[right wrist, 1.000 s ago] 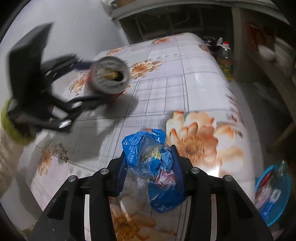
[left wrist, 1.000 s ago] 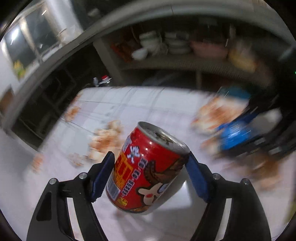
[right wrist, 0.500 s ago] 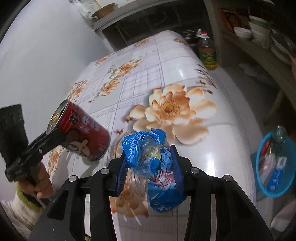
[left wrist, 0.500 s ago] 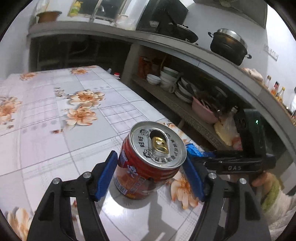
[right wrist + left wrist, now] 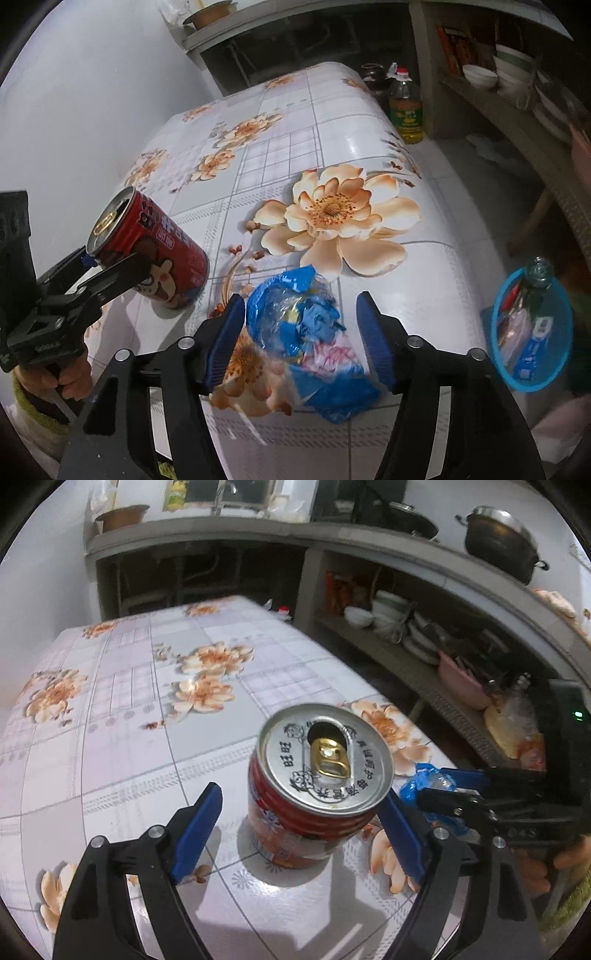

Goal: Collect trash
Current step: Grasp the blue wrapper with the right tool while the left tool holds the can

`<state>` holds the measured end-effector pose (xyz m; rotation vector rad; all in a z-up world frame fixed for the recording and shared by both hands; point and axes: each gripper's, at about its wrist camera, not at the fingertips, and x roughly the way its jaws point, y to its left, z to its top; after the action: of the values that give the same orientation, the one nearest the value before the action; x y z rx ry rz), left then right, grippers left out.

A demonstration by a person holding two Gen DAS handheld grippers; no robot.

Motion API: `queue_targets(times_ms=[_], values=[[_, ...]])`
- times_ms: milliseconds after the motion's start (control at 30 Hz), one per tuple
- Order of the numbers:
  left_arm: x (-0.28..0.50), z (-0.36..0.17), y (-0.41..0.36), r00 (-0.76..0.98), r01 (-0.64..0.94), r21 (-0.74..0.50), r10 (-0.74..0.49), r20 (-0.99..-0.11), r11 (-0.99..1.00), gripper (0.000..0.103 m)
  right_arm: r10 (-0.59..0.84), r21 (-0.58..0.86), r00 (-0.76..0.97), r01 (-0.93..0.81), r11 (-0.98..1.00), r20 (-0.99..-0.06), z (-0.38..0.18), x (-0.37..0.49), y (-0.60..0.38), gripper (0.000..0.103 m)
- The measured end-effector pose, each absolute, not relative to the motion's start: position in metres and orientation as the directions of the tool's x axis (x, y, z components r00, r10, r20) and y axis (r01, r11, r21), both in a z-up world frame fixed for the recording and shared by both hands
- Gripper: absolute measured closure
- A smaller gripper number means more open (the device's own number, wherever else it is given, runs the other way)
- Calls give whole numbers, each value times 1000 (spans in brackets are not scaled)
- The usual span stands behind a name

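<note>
Left gripper (image 5: pixel 299 830) jaws opening; red aluminium drink can (image 5: pixel 317 786) stands on floral tablecloth (image 5: pixel 122 738) between fingers, freed. Right gripper (image 5: pixel 301 339) jaws opening; crumpled blue plastic wrapper (image 5: pixel 314 343) lies between fingers. Withdraw straight back, avoid tipping can.

The counter (image 5: pixel 332 110), covered in a pale grid cloth printed with peach flowers, carried a red can (image 5: pixel 314 794) standing upright between the left jaws, which were opening, and a crumpled blue wrapper (image 5: pixel 314 332) lying between the right jaws, also opening, close beside the can
</note>
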<state>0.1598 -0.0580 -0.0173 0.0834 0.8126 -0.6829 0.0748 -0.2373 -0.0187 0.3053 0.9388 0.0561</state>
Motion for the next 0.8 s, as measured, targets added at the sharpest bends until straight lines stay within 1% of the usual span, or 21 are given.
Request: queue_targets(times_ms=[100,200,300,433,800], values=[[160,-22,-68,478,585,-162,-499,-723,795,21,160,251,581,78,965,-798,-20,70,-236,41],[163,-26,-73,460,570,-167,-480,-747,805,21,135,213,576,71,974,-806,-21,67,-232,41],[167,-29,-75,443,550,-190,-477,-759,813,21,105,175,577,66,982,-810,-22,65,-227,41],[165,-27,-79,446,548,-184,-471,-761,816,21,93,161,575,68,985,-813,-23,65,-226,41],[165,-27,-82,465,540,-143,-436,-771,830,31,37,98,567,78,992,-823,-25,66,-223,57]])
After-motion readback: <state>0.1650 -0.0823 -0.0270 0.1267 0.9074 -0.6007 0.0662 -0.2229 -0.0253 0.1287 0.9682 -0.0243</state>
